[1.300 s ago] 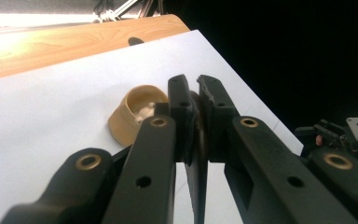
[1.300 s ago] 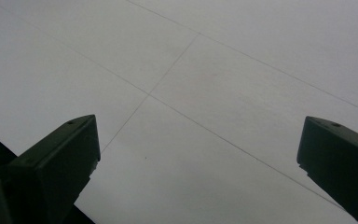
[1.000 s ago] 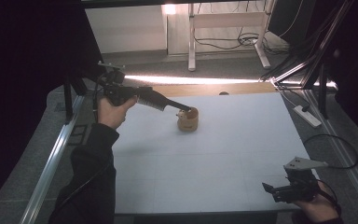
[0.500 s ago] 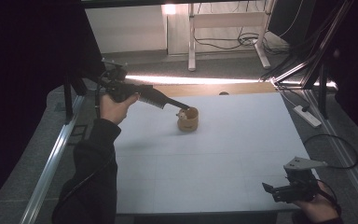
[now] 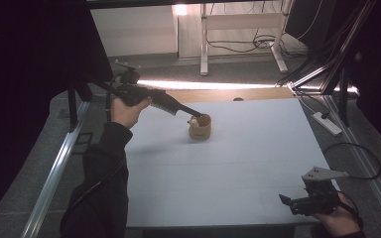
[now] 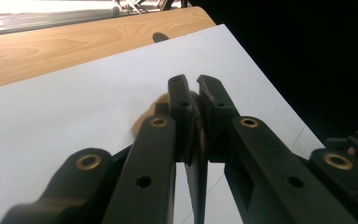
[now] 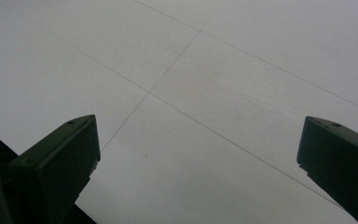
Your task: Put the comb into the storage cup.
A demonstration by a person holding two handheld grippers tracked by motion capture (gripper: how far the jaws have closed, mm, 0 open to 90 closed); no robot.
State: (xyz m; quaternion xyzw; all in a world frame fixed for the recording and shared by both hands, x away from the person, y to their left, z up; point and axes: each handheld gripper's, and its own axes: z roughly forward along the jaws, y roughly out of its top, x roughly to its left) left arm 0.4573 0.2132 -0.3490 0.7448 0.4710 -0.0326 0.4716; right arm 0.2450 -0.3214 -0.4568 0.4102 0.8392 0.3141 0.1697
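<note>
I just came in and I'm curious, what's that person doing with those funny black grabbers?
A person is holding a grabber in each hand over a white table. The left gripper reaches out to a small tan cup near the far middle of the table, and its jaws are pinched shut at the cup's rim, where something small and pale sits. The right gripper waits near the table's front right corner, jaws wide open, holding nothing.

A white desk [image 5: 228,178] is standing on grey carpet [image 5: 39,148], its wooden strip [image 5: 218,94] showing along the far edge. Bright light [image 5: 203,85] is streaking across the floor beyond. Black curtains [image 5: 30,49] are hanging at both sides, and cables [image 5: 243,44] are trailing under a white table frame [image 5: 206,44].
</note>
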